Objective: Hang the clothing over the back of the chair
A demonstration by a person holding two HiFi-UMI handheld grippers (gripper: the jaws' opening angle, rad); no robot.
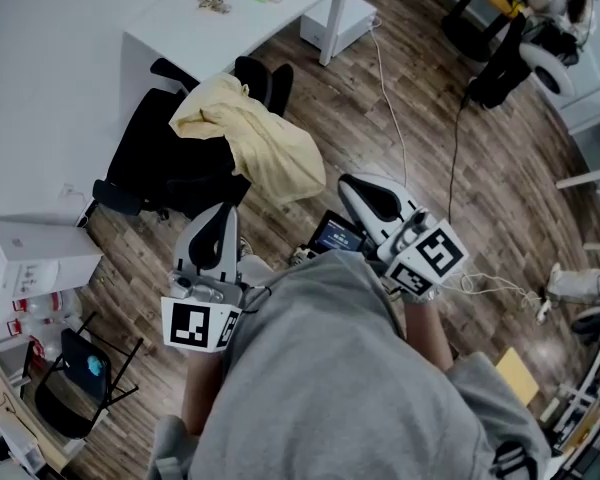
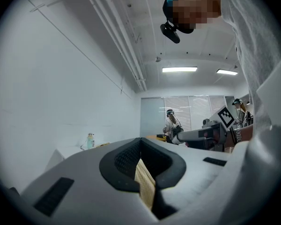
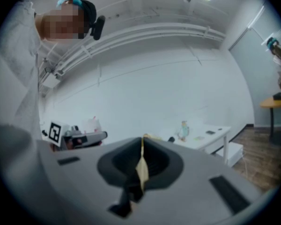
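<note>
Clothing (image 1: 255, 138) already draped over black chair (image 1: 155, 163), upper centre-left of head view. Looks hung, with more cloth trailing toward frame right. Left gripper (image 2: 140, 146) and right gripper (image 3: 142, 144) low in frame, apart from it. Both jaw pairs pinched together, empty; yellow in the slits apparently the garment beyond. Step probably back-off: pull away level, keep clear of the hem, check drape sits balanced across the back, otherwise slide risk. Containers: white box (image 1: 35, 256) at left edge, closed, contents unseen. Bottle (image 2: 90, 140) on desk (image 1: 230, 18), fill unclear.

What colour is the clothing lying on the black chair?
The pale yellow cloth garment is plain; head view shows it best.
</note>
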